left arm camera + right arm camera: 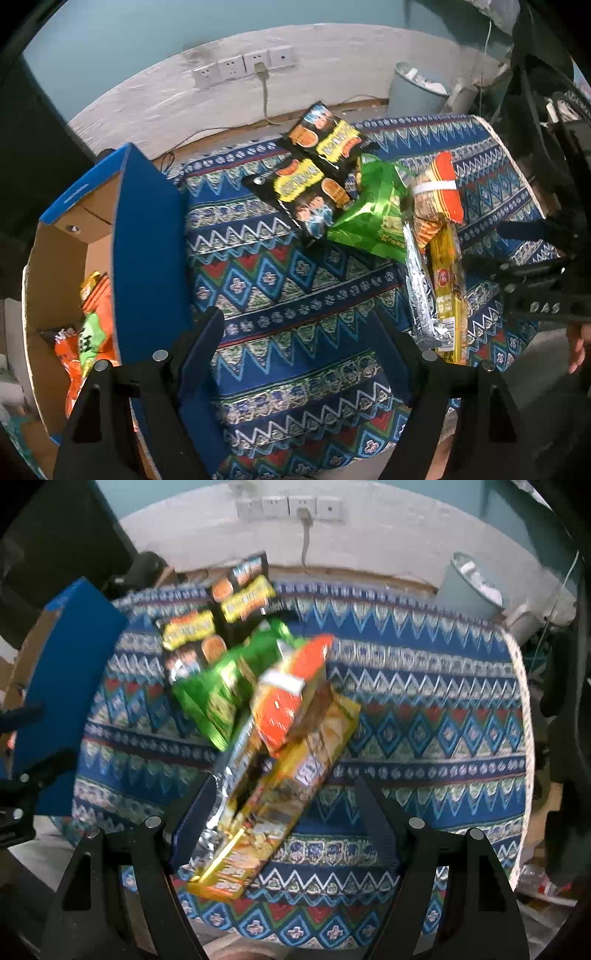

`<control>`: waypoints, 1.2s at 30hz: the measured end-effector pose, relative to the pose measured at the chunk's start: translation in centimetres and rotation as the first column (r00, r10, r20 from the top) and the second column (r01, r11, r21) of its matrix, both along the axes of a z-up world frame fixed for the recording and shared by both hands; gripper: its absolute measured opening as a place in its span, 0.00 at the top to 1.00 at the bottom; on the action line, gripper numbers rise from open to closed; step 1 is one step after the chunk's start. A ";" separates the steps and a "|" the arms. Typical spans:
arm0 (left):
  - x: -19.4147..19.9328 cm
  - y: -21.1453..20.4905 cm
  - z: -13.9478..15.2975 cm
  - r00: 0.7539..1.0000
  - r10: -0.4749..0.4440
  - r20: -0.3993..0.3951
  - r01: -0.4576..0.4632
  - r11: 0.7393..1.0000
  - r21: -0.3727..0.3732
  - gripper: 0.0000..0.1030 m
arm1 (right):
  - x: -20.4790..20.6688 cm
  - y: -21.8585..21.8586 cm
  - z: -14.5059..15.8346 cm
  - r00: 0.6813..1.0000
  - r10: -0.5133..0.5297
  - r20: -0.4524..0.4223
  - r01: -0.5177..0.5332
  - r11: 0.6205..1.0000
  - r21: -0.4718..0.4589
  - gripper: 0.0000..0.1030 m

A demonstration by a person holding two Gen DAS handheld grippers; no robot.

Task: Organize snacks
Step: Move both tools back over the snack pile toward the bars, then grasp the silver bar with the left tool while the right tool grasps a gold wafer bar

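Snack packs lie in a pile on the patterned blue cloth [295, 280]: two black-and-yellow packs [314, 166], a green bag [373, 210], an orange-topped cracker pack [439, 192] and a long yellow pack with a silver side [443, 288]. The open cardboard box [147, 236] at the left holds orange and green packs [92, 325]. My left gripper [299, 328] is open and empty over the cloth beside the box. My right gripper [284, 797] is open, with the near end of the long yellow pack [258, 812] lying between its fingers; it also shows in the left wrist view [532, 273].
A grey waste bin [417, 88] stands behind the table on the right. Wall sockets [243, 66] with a plugged cable are on the white wall. The box's blue wall [70, 686] rises at the left of the right wrist view. The table's right edge [524, 709] curves away.
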State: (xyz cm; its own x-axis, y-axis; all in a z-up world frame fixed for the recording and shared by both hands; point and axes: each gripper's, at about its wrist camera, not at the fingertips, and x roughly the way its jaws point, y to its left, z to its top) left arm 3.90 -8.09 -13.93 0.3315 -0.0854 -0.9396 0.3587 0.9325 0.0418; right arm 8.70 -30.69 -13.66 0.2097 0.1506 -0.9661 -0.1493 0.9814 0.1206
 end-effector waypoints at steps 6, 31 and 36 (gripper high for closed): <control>0.3 -1.5 -1.6 0.999 -0.015 -0.030 0.016 1.000 0.021 0.22 | -0.1 0.2 -2.5 0.999 0.003 -0.054 -0.003 1.000 0.006 0.26; 2.8 -6.6 -6.2 0.979 -0.031 -0.202 0.025 0.999 -0.034 0.22 | 0.0 -6.6 -8.5 0.984 -0.069 -0.163 0.050 0.992 -0.117 0.36; 3.1 -8.7 -7.6 0.967 -0.047 -0.251 0.031 0.997 -0.066 0.21 | 0.2 -9.3 -8.1 0.987 -0.077 -0.142 0.057 0.988 -0.142 0.61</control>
